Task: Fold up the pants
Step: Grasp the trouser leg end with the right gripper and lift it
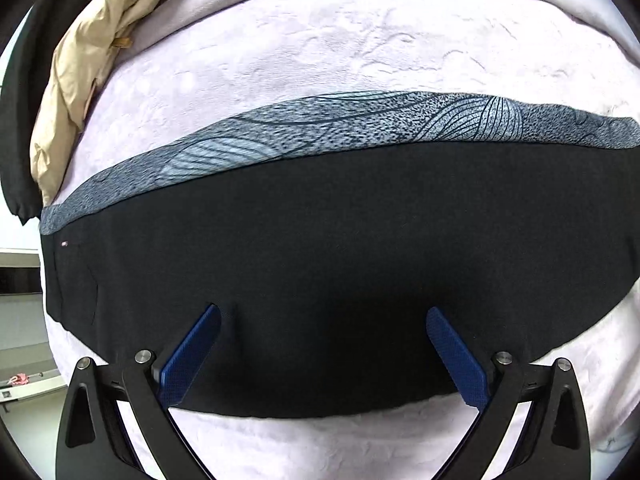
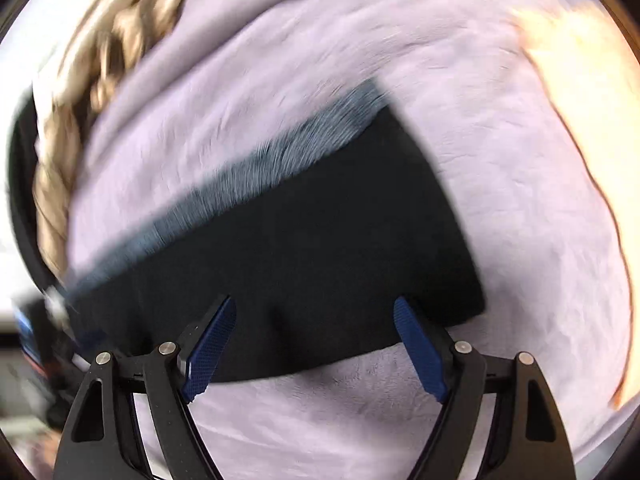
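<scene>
Pants (image 1: 320, 264): flat on lilac blanket (image 1: 360, 52), dark w/ patterned grey band (image 1: 320, 128) along far edge.
Handling: I judge soft, light, limp; grab near edge, both corners.
L gripper (image 1: 324, 316): wide open, holds nothing.
R gripper (image 2: 314, 308): wide open, empty, over near edge.
Containers: none in view.

**Both tools spread wide, aimed steeply down**

The left tool (image 1: 324, 312) points almost straight down, its blue fingers (image 1: 192, 354) held far apart with nothing pinched between them. The right tool (image 2: 314, 304) tilts downward too, its fingers (image 2: 420, 350) equally splayed and unloaded; its view is motion-blurred.
</scene>
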The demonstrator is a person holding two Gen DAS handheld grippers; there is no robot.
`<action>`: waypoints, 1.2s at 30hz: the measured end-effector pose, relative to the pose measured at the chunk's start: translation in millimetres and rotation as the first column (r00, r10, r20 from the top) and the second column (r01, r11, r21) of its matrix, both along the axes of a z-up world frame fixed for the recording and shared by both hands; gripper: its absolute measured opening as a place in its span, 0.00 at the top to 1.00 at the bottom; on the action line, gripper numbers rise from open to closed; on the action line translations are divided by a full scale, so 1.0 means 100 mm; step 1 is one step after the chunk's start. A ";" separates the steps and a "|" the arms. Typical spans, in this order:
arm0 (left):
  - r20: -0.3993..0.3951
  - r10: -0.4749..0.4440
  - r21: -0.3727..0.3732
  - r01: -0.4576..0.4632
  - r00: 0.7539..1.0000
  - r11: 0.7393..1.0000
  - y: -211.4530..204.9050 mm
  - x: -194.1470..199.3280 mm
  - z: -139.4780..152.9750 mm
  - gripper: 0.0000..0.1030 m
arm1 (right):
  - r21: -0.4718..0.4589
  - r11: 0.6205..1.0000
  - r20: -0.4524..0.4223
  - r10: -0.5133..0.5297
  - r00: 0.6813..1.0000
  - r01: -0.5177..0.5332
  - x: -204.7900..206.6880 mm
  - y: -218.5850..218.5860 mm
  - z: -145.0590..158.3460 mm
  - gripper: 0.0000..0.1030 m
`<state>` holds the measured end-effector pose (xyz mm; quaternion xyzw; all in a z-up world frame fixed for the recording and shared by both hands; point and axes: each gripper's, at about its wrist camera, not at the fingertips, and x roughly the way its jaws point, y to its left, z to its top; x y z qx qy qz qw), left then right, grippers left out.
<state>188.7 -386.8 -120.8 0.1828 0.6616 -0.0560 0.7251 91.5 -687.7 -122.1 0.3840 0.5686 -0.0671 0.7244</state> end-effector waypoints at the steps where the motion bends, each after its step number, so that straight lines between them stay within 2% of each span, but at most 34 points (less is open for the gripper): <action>1: 0.002 0.005 -0.006 -0.005 1.000 1.000 0.02 -0.01 0.04 0.00 | 0.052 0.998 0.016 -0.047 0.999 0.046 -0.07 -0.07 0.00 0.18; 3: 0.005 0.016 -0.015 -0.016 1.000 1.000 0.06 -0.01 0.09 0.00 | 0.170 0.976 0.040 -0.143 0.989 0.134 -0.26 -0.19 -0.05 0.18; 6: 0.003 0.023 -0.027 -0.023 1.000 0.999 0.03 0.00 0.10 0.00 | 0.335 0.916 0.039 -0.247 0.968 0.220 -0.53 -0.24 -0.23 0.18; 11: -0.004 0.004 -0.058 -0.004 1.000 0.998 -0.24 0.00 0.06 0.00 | 0.421 0.853 0.022 -0.349 0.937 0.307 -0.78 -0.22 -0.53 0.18; 15: -0.005 -0.032 -0.073 0.032 0.999 0.997 -0.44 -0.03 -0.07 0.00 | 0.483 0.813 0.076 -0.409 0.909 0.326 -0.77 -0.27 -0.66 0.18; 19: 0.002 -0.032 -0.084 0.032 0.999 0.996 -0.47 -0.04 -0.21 0.00 | 0.513 0.806 0.125 -0.411 0.903 0.296 -0.60 -0.31 -0.74 0.18; 22: 0.005 -0.041 -0.091 0.041 0.999 0.995 -0.40 0.00 -0.22 0.00 | 0.520 0.812 0.159 -0.395 0.905 0.264 -0.48 -0.29 -0.66 0.18; 24: 0.012 -0.049 -0.085 0.050 0.999 0.995 -0.41 0.01 -0.22 0.00 | 0.504 0.839 0.235 -0.360 0.903 0.204 -0.39 -0.24 -0.50 0.18; 26: 0.013 -0.043 -0.084 0.044 0.999 0.996 -0.41 0.02 -0.24 0.00 | 0.466 0.867 0.243 -0.318 0.916 0.177 -0.37 -0.21 -0.49 0.18; 27: 0.011 -0.040 -0.086 0.040 0.999 0.996 -0.42 0.02 -0.24 0.00 | 0.450 0.874 0.210 -0.304 0.929 0.184 -0.36 -0.20 -0.57 0.20; 28: 0.005 -0.038 -0.087 0.039 0.999 0.995 -0.44 0.02 -0.24 0.01 | 0.453 0.869 0.182 -0.307 0.934 0.198 -0.36 -0.20 -0.66 0.37; 29: -0.006 -0.038 -0.098 0.037 0.999 0.994 -0.44 0.03 -0.22 0.10 | 0.461 0.858 0.146 -0.323 0.935 0.225 -0.38 -0.22 -0.78 0.53; 30: -0.011 -0.039 -0.115 0.037 0.999 0.993 -0.29 0.12 -0.19 0.18 | 0.472 0.846 0.123 -0.343 0.931 0.249 -0.40 -0.24 -0.85 0.83; 31: 0.000 -0.041 -0.126 0.040 0.999 0.991 -0.31 0.12 -0.11 0.38 | 0.507 0.821 0.128 -0.372 0.919 0.261 -0.44 -0.26 -0.90 0.85; 32: 0.027 -0.052 -0.133 0.055 0.998 0.990 -0.34 0.13 -0.01 0.43 | 0.527 0.809 0.148 -0.391 0.909 0.262 -0.47 -0.26 -0.90 0.86; 34: 0.128 -0.062 -0.148 0.081 0.990 0.986 -0.41 0.21 0.17 0.43 | 0.504 0.834 0.192 -0.363 0.912 0.226 -0.48 -0.22 -0.80 0.86; 36: 0.191 -0.060 -0.162 0.091 0.980 0.983 -0.51 0.33 0.22 0.43 | 0.501 0.843 0.224 -0.345 0.911 0.196 -0.46 -0.20 -0.72 0.86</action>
